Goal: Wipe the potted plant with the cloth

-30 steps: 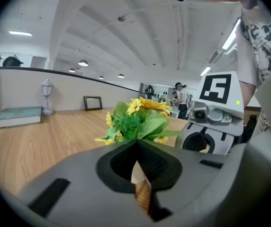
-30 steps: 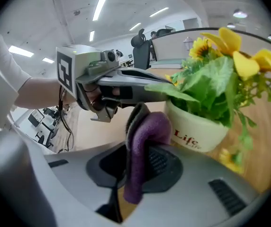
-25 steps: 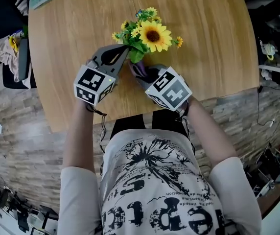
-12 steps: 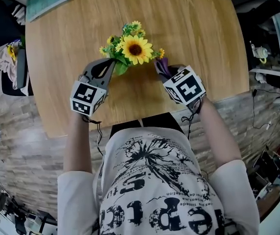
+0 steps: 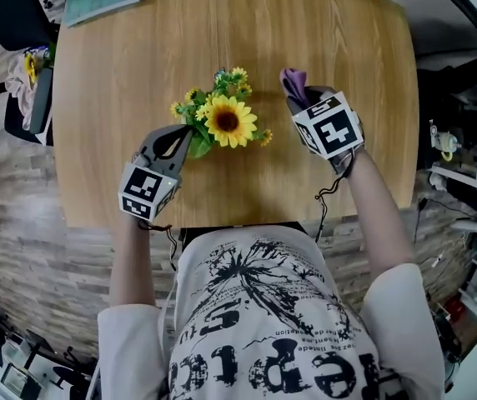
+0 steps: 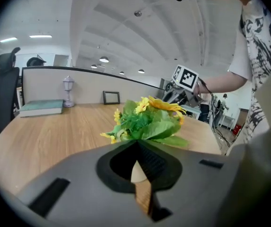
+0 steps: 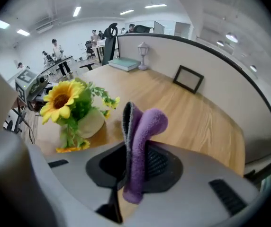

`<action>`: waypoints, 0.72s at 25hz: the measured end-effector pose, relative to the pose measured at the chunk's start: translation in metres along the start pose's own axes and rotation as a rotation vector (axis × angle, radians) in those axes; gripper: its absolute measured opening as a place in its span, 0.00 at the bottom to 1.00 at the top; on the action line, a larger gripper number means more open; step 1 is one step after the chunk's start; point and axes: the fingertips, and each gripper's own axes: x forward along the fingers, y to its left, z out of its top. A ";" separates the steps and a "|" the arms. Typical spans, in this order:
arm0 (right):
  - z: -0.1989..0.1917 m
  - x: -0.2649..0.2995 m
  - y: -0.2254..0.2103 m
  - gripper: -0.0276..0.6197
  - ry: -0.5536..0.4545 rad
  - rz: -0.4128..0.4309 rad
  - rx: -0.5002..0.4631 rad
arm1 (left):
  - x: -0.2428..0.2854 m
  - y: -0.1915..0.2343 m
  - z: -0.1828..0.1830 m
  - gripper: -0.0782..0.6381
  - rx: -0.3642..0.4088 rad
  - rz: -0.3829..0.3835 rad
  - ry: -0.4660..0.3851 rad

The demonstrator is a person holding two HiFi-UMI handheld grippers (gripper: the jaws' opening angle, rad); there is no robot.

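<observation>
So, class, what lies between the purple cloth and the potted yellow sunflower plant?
Only bare wooden tabletop separates the purple cloth from the potted yellow sunflower plant, in the head view.

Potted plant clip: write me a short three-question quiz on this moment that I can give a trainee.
1. Multiple choice: what is the right gripper shut on?
A. a purple cloth
B. a sponge
C. a spray bottle
2. True or false: the purple cloth is touching the potted plant.
3. Short answer: in the left gripper view, are the jaws of the left gripper apart or together?

Key: 1 A. 2 false: bare table shows between them. 3 together.
</observation>
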 end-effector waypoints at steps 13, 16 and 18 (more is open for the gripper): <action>0.164 0.031 0.033 0.16 -0.255 0.154 -0.453 | 0.010 0.006 0.009 0.11 -0.061 0.008 -0.017; 0.182 0.041 0.053 0.16 -0.283 0.235 -0.503 | 0.012 0.007 0.009 0.11 -0.062 -0.020 0.007; 0.186 0.049 0.068 0.16 -0.279 0.298 -0.541 | 0.015 0.007 0.011 0.11 -0.057 -0.029 0.008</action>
